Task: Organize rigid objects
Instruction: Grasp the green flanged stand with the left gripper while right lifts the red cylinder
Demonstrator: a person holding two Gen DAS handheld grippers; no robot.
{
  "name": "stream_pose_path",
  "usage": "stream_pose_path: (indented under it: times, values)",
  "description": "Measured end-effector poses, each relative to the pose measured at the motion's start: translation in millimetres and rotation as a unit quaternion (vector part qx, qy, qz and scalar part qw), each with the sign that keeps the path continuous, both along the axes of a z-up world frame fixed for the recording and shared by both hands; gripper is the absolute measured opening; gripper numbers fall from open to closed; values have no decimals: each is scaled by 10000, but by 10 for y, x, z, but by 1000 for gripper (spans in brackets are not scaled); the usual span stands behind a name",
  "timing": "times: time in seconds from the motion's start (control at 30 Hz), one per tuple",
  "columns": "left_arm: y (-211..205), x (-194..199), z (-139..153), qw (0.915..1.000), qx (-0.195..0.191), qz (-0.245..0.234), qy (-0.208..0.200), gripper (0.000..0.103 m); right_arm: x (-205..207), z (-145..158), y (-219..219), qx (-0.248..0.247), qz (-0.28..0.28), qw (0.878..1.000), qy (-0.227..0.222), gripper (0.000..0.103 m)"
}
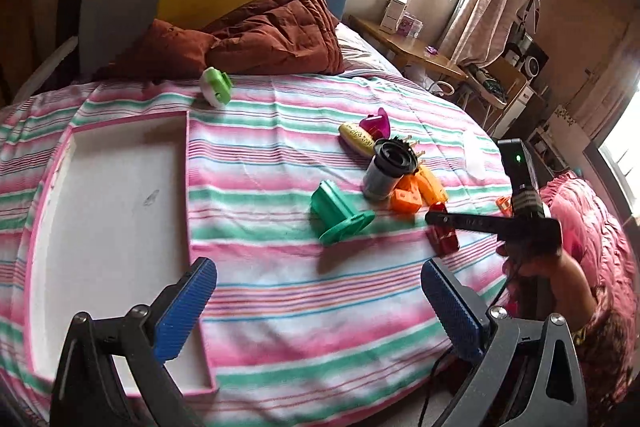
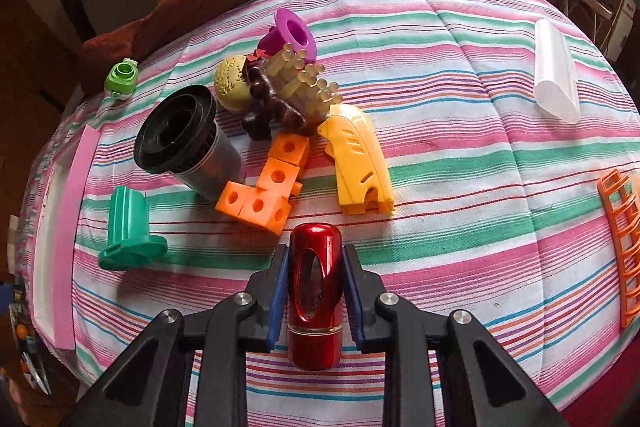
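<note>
A shiny red capsule (image 2: 315, 291) sits between the pads of my right gripper (image 2: 315, 263), which is shut on it just above the striped bedspread. In the left wrist view the red capsule (image 1: 443, 239) shows under the right gripper (image 1: 436, 221). My left gripper (image 1: 316, 287) is open and empty over the bedspread, beside the pink-rimmed white tray (image 1: 108, 211). A cluster lies ahead: a black cup (image 2: 188, 143), orange cubes (image 2: 264, 195), a yellow shell (image 2: 358, 163), a green spool (image 2: 130, 231), a purple funnel (image 2: 290, 37).
A small green cap (image 2: 122, 78) lies near the brown quilt (image 1: 256, 31). A white half-cylinder (image 2: 556, 79) lies far right and an orange rack (image 2: 620, 243) at the right edge. A wooden table (image 1: 408, 45) stands beyond the bed.
</note>
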State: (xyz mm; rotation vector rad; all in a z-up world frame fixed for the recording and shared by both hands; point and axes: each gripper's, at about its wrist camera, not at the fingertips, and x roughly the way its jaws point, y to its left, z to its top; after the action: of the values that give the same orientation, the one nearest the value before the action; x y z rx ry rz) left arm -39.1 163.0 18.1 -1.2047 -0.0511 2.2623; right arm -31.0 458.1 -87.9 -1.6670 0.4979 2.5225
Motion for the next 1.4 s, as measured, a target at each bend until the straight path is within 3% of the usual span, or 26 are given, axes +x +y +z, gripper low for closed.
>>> stream_pose_path:
  times: [0.1,0.17,0.2,0.3,0.43,0.5,0.63,0.73,0.97,1.2,1.4]
  values:
    - [233,-331,-51,9993,106,188,-321,102,-22,12,-76,-21,66,10000,56,25]
    - [399,-550,-149,9975,53,370,-602,96,-18,11,-100,-25,85,9999,58,25]
    - [478,-649,-213,9961,20,423,-771,88,-18,8,-108,-29,96,9999,46,25]
    - [704,-865,-404,9910,-166,537,-1216,81,-56,-33,-90,-53,107,9999,13,25]
    - [937,-1009,-623,9850,-377,620,-1567,78,-119,-61,-76,-129,108,9999,28,25]
    - [1051,-1048,-698,9842,-614,581,-1554,75,-109,-57,-69,-153,107,9998,50,25]
    - [1155,-1083,-850,9815,-922,466,-1613,38,-120,-47,-79,-205,109,9997,82,25]
    - [1176,-1065,-912,9814,-908,262,-1670,30,-97,-38,-50,-269,92,9995,111,25]
    - [994,-798,-681,9926,-753,-13,-953,30,-80,-28,-43,-326,95,9993,142,25]
    - [918,-526,-660,9962,-735,-44,-454,30,-86,-44,-69,-325,128,9993,103,25]
    - [954,-522,-736,9973,-649,-65,-332,32,-77,-50,-74,-355,180,9991,111,25]
